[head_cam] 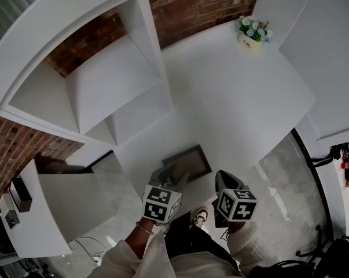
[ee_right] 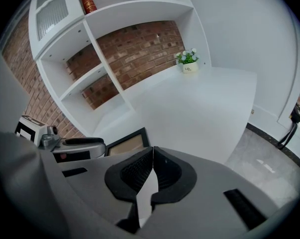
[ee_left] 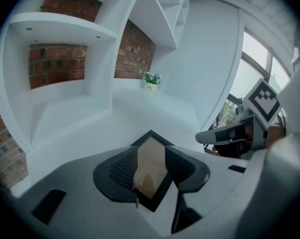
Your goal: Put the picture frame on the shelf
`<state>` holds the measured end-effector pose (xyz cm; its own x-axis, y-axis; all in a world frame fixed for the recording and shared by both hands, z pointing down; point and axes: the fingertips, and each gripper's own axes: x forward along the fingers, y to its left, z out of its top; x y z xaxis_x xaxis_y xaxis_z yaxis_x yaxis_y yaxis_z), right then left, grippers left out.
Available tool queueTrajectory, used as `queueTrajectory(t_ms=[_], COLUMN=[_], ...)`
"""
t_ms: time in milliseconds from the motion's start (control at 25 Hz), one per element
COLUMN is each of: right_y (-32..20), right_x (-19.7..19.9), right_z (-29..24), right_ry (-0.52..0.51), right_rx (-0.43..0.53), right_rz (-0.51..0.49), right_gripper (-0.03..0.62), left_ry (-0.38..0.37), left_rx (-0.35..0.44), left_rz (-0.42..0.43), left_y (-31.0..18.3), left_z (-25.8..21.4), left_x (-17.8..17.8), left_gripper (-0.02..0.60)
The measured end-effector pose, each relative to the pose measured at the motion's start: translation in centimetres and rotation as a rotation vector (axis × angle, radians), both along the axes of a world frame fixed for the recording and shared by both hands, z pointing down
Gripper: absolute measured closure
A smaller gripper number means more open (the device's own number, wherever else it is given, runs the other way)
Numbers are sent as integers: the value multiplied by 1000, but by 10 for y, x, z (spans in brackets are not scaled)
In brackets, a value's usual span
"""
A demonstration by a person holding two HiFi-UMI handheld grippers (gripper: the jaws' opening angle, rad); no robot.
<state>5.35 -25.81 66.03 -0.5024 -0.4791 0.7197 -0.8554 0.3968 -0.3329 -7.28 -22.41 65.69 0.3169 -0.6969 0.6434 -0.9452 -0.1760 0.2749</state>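
The picture frame (head_cam: 190,162) has a dark border and a tan face, and it lies flat on the white counter (head_cam: 238,97) near the front edge. My left gripper (head_cam: 179,179) hovers over the frame's near left part. In the left gripper view its jaws stand apart and the frame (ee_left: 152,171) shows in the gap between them, with no pad pressing on it. To the frame's right is my right gripper (head_cam: 223,181), whose jaws are closed tip to tip on nothing (ee_right: 152,153). The frame's corner (ee_right: 127,142) lies to its left.
White shelving (head_cam: 105,80) with open bays and a brick back stands at the counter's left. A small potted plant (head_cam: 252,35) sits at the far end of the counter. A red can (ee_right: 88,3) stands on a high shelf. Grey floor tiles (head_cam: 284,172) lie below the counter's edge.
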Motion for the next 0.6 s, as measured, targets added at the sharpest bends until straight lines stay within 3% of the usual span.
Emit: queueTrajectory(t_ms=[320,600], right_y=[-27,-50], right_x=[-8,-13], right_z=[7,13], right_ry=[11,14], right_rx=[-22,-39], right_rz=[10,21], right_gripper=[569,569], left_ry=[-35,-138], left_rx=[-34,-58], left_rz=[25,160], left_y=[-23,-46], left_z=[12,21], left_x=[-17,-22], left_gripper=[426,416])
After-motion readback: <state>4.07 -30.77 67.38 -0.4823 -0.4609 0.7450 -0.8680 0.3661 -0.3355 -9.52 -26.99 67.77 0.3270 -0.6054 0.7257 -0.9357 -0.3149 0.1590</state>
